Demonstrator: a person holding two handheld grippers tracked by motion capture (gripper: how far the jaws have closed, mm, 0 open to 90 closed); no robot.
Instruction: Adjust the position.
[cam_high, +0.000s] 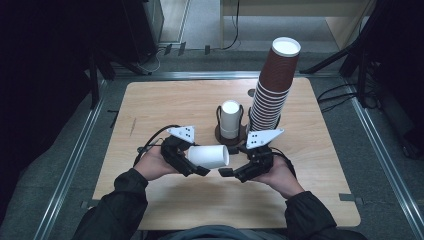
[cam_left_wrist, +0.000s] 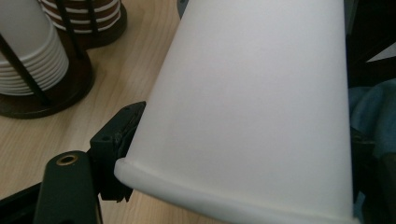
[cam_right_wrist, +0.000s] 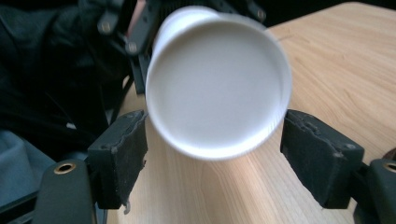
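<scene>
A white paper cup (cam_high: 209, 156) lies on its side above the table, held by my left gripper (cam_high: 197, 165), which is shut on its wall. In the left gripper view the cup (cam_left_wrist: 252, 107) spans the space between the jaws, with its rolled rim nearest the camera. My right gripper (cam_high: 231, 162) is open at the cup's other end. In the right gripper view that round white end (cam_right_wrist: 217, 93) sits between the two black pads (cam_right_wrist: 119, 156), which stand apart on either side of it.
On the wooden table (cam_high: 150, 110), a dark wire holder (cam_high: 220, 134) carries a stack of white cups (cam_high: 230, 119). A tall leaning stack of brown cups (cam_high: 272, 85) stands just right of it. Both stacks are close behind the grippers.
</scene>
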